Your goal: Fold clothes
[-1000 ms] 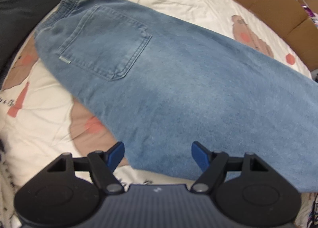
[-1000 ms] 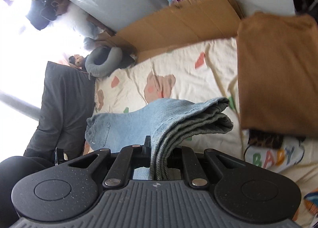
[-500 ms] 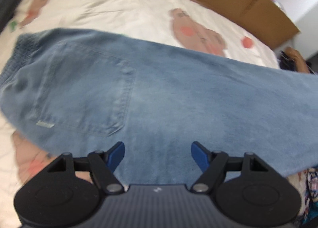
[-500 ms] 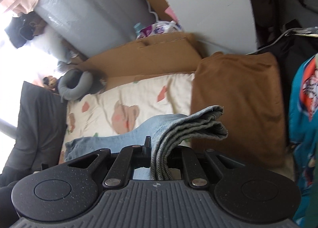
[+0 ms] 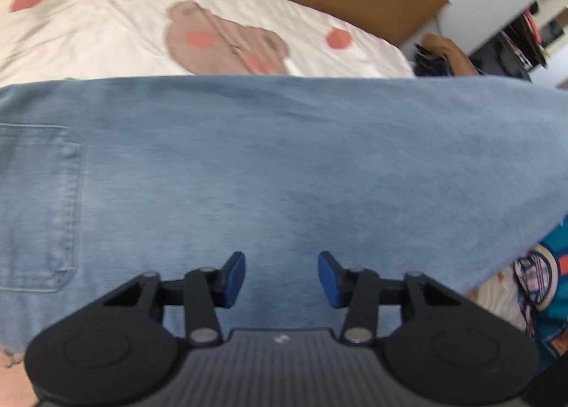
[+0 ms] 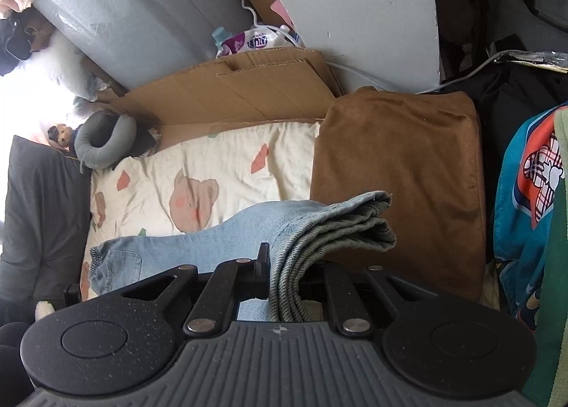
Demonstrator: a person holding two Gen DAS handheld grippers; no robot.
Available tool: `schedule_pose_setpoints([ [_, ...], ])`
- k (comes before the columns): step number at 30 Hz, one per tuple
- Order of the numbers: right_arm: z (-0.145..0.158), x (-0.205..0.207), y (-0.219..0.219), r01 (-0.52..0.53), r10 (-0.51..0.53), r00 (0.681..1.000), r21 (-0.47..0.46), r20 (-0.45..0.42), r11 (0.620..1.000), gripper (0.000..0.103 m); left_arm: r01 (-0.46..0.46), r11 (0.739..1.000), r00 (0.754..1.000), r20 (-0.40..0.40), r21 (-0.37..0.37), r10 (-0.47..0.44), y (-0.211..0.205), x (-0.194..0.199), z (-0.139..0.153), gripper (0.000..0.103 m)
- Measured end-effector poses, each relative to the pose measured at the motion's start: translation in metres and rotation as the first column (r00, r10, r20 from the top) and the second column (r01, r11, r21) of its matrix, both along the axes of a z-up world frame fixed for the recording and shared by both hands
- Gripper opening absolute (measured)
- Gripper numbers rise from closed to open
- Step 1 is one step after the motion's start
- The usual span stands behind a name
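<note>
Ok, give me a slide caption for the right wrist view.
Right gripper shut on the jeans' bunched hem end, lifted above the bear-print bedsheet.

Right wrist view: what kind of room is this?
Most likely a cluttered bedroom. A cream quilt with bear prints covers a bed, a grey U-shaped neck pillow lies at its far end, and a brown cushion sits beside the pale blue denim jeans.

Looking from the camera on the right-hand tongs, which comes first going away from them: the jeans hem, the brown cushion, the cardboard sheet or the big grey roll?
1. Jeans hem: clamped in the right tongs, bunched just ahead.
2. Brown cushion: right behind the hem, to the right.
3. Cardboard sheet: beyond the printed bedsheet, along the far edge.
4. Grey roll: farthest, upper left, behind the cardboard.
</note>
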State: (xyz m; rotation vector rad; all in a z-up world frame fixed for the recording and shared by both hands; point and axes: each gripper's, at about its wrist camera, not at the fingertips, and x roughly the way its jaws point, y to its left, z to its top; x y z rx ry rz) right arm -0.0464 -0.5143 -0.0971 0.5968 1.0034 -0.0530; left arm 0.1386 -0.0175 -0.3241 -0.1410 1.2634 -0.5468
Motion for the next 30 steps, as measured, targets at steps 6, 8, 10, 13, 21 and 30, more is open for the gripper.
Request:
schedule_pose_setpoints([
  [6, 0.000, 0.007, 0.001, 0.007, -0.007, 1.000, -0.006, -0.017, 1.000, 0.009, 0.068, 0.997, 0.997, -0.023, -0.032, -0.068, -0.023, -0.003, -0.014, 0.029],
  [8, -0.001, 0.010, 0.001, 0.011, -0.011, 1.000, -0.009, -0.025, 1.000, 0.009, 0.093, 0.995, 0.995, -0.034, -0.046, -0.095, -0.030, -0.005, -0.020, 0.025],
  [10, -0.002, 0.013, 0.001, 0.011, -0.011, 0.999, -0.013, -0.034, 1.000, 0.009, 0.123, 0.991, 0.991, -0.045, -0.059, -0.125, -0.039, -0.009, -0.024, 0.023],
  [13, -0.004, 0.016, 0.003, 0.007, -0.008, 0.999, -0.019, -0.046, 1.000, 0.009, 0.177, 0.981, 0.981, -0.072, -0.077, -0.182, -0.049, -0.017, -0.030, 0.019],
  [21, -0.001, 0.021, 0.010, 0.005, -0.006, 0.998, -0.016, -0.060, 1.000, 0.009, 0.253, 0.963, 0.958, -0.112, -0.096, -0.263, -0.075, -0.026, -0.047, 0.018],
  [30, 0.001, 0.021, 0.019, 0.004, -0.005, 0.998, -0.009, -0.068, 1.000, 0.009, 0.239, 0.966, 0.965, -0.086, -0.095, -0.248, -0.091, 0.009, -0.048, 0.012],
])
